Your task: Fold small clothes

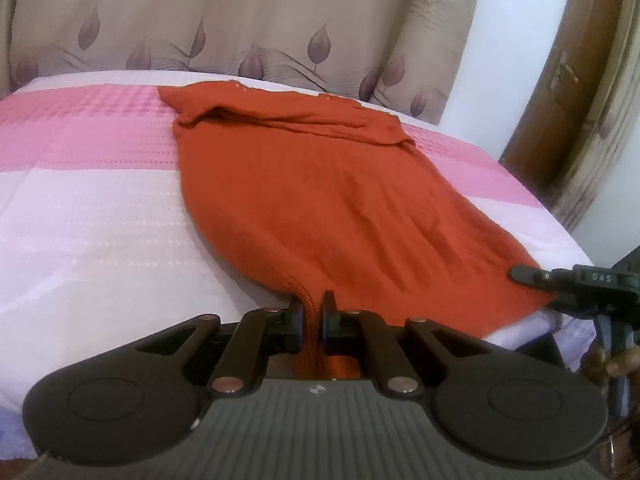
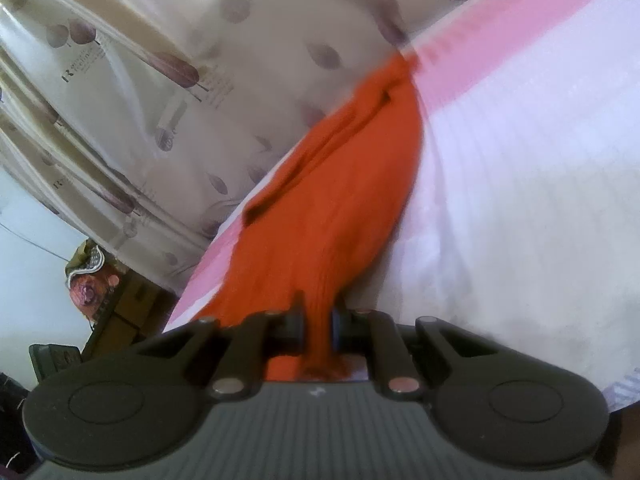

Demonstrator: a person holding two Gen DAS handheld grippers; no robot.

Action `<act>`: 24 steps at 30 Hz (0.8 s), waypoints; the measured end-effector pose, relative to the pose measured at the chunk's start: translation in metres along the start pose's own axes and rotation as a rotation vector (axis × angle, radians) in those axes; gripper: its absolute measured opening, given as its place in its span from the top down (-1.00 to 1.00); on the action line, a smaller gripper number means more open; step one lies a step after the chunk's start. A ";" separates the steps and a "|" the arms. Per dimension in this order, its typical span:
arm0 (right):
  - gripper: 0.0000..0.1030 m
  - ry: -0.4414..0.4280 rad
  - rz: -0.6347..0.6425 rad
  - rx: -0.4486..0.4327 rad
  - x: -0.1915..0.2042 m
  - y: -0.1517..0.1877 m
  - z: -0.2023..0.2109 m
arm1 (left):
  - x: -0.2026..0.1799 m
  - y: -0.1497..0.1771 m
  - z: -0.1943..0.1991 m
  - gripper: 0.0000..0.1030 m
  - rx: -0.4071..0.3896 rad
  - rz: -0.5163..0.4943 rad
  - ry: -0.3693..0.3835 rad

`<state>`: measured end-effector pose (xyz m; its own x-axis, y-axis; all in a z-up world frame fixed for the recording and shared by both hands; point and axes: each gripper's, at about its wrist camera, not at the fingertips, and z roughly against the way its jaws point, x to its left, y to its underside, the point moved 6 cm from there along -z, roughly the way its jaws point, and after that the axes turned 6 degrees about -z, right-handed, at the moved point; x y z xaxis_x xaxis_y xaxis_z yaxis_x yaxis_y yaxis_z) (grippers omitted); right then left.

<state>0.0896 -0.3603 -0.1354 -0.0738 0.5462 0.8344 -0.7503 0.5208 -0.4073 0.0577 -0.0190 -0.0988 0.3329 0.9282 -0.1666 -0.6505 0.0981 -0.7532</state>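
An orange knitted garment (image 1: pixel 320 192) lies spread on the bed, its far end folded over near the curtain. My left gripper (image 1: pixel 311 320) is shut on the garment's near left corner, with the cloth bunched between its pads. My right gripper (image 1: pixel 532 276) shows at the right edge of the left wrist view, pinching the near right corner. In the right wrist view the right gripper (image 2: pixel 319 320) is shut on the orange garment (image 2: pixel 344 184), which stretches away from it across the bed. That view is tilted and blurred.
The bed cover (image 1: pixel 100 208) has pink and white bands. A beige leaf-print curtain (image 1: pixel 240 20) hangs behind the bed. A wooden door (image 1: pixel 576 92) stands at the right. Boxes and clutter (image 2: pixel 100 292) sit beside the bed. A hand (image 1: pixel 608 364) holds the right gripper.
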 end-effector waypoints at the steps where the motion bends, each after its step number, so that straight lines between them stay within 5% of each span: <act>1: 0.77 0.011 0.008 0.000 0.000 0.000 0.000 | 0.000 0.000 0.000 0.84 0.000 -0.003 -0.004; 6: 0.64 0.086 0.076 0.021 0.003 0.002 -0.002 | -0.001 0.002 0.000 0.83 0.008 -0.025 -0.018; 11: -0.21 0.069 0.131 0.033 0.015 0.003 -0.006 | -0.002 0.004 -0.001 0.83 0.008 -0.035 -0.023; 14: -0.25 0.090 0.189 0.047 0.023 0.005 -0.016 | -0.002 0.004 0.000 0.83 0.002 -0.033 -0.019; 16: -0.12 0.064 0.179 0.059 0.022 0.005 -0.021 | 0.000 0.005 0.002 0.83 -0.011 -0.027 -0.009; 17: 0.50 0.060 0.169 0.077 0.019 0.005 -0.024 | 0.002 0.005 0.002 0.83 -0.014 -0.016 0.000; 18: 0.81 0.067 0.151 0.090 0.015 0.006 -0.026 | 0.003 0.005 0.002 0.83 -0.017 -0.002 0.012; 24: 0.81 -0.073 -0.028 0.019 0.003 0.001 -0.005 | 0.012 0.001 0.011 0.83 -0.064 0.035 0.077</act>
<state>0.0919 -0.3545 -0.1350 -0.0998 0.4815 0.8708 -0.7652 0.5222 -0.3765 0.0534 -0.0034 -0.0950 0.3642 0.8998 -0.2401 -0.6187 0.0410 -0.7846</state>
